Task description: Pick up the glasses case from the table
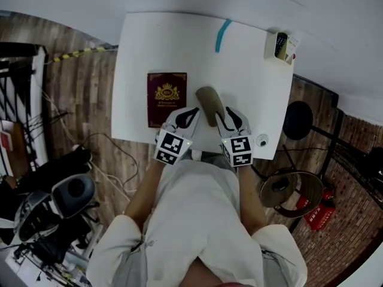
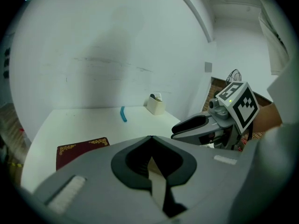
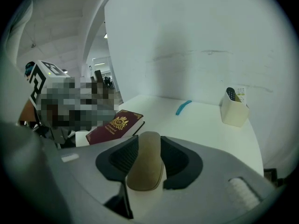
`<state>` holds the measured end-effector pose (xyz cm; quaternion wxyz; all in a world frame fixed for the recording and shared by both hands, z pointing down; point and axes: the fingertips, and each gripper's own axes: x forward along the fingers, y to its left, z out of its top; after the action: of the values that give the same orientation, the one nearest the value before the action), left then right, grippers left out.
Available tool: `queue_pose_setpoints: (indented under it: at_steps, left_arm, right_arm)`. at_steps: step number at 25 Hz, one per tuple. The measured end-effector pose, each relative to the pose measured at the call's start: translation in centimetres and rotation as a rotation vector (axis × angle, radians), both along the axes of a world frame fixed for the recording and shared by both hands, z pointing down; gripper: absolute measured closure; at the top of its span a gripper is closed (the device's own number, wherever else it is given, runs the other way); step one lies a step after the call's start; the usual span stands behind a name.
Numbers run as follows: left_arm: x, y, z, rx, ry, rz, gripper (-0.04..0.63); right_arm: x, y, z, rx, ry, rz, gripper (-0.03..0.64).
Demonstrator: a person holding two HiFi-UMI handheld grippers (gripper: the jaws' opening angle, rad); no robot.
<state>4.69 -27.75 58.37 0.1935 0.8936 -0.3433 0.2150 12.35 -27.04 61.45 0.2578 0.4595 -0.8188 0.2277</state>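
Straddling glasses case (image 3: 145,164) w/ right tongs (image 1: 230,117), jaws part-open, pads apparently not clamping yet. Case lying flat on desk (image 1: 251,58) between those jaws, just right of left tongs (image 1: 187,116). Holding left tongs closed, empty. Task barely starting: closing and lifting remaining.

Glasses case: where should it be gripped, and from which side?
Probably across its narrow width at mid-length, approached from the near edge of the table. The glasses case lies flat, long axis pointing away from the person, both long sides free; the right gripper has it in line between its open jaws.
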Motion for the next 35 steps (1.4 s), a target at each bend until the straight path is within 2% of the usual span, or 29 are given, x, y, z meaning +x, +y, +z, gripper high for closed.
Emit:
queue_pose_setpoints:
  at_steps: [10,24,35]
  left_arm:
    - [-0.3,-0.4,2.5,-0.051,-0.012,-0.024,0.577]
    - [-1.3,-0.3,4.2,-0.092,-0.023,-0.038,0.577]
    - [-1.7,-0.3,4.3,-0.098,-0.023,-0.035,0.577]
  right_arm:
    - [-1.8,-0.4,4.2,-0.111,0.052,-0.078,0.327]
    - [-2.9,-0.8,7.3,-0.175,0.109,-0.100,0.241]
    - [-3.3,-1.3,9.0,-0.206,0.122,-0.085,0.218]
